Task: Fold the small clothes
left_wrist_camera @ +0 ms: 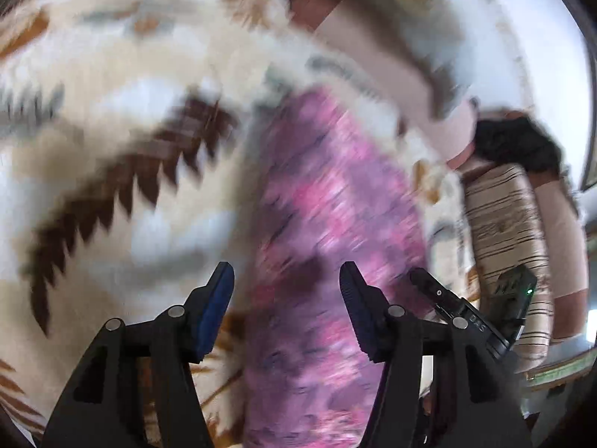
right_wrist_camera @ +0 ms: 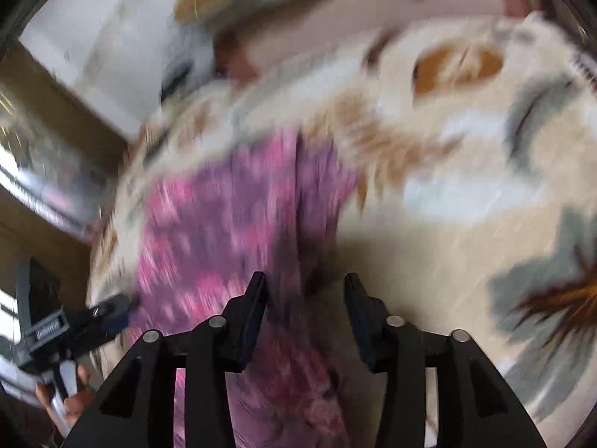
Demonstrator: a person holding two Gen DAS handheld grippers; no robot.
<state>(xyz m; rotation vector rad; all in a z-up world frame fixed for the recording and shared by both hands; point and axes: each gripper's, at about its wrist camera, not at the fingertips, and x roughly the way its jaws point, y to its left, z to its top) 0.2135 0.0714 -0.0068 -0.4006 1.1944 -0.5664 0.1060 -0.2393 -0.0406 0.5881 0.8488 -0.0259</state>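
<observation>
A pink and purple patterned garment (left_wrist_camera: 328, 224) lies stretched out on a cream blanket (left_wrist_camera: 112, 112) with brown and grey leaf shapes. Both views are blurred by motion. My left gripper (left_wrist_camera: 286, 280) is open and empty, just above the garment's near part. My right gripper (right_wrist_camera: 306, 287) is open and empty, over the garment's (right_wrist_camera: 231, 224) right edge. The right gripper also shows in the left wrist view (left_wrist_camera: 440, 295) at the garment's right side. The left gripper shows in the right wrist view (right_wrist_camera: 112, 310) at the garment's left edge.
A striped beige cushion (left_wrist_camera: 507, 231) and a dark object (left_wrist_camera: 518, 142) lie at the right of the blanket. A pale pink band (left_wrist_camera: 373, 37) runs along the blanket's far side. Brown furniture (right_wrist_camera: 56, 119) stands to the left in the right wrist view.
</observation>
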